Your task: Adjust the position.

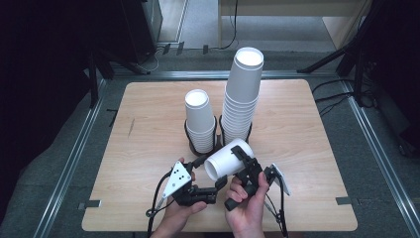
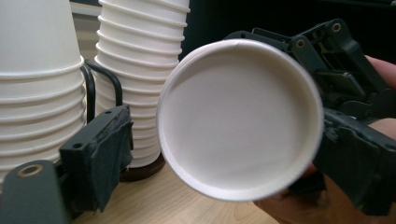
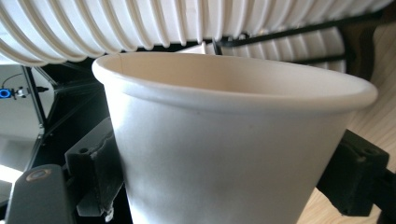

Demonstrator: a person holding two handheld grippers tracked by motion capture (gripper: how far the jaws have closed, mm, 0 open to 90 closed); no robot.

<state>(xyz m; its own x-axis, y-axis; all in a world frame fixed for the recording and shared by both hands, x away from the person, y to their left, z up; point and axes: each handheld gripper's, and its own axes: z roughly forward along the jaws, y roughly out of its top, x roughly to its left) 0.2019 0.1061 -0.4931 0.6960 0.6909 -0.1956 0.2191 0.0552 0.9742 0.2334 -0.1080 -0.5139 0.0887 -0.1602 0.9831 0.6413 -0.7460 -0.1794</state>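
Cup lies sideways, clamped in right claw, seemingly above table.

Two cup stacks block the table centre — flanks stand open.

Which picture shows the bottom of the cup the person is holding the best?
The left gripper view: the paper cup turns its round base straight toward that camera. The right gripper view shows its side wall and rim between the right gripper's jaws, not the base. The high view shows it small, lying sideways above the table.
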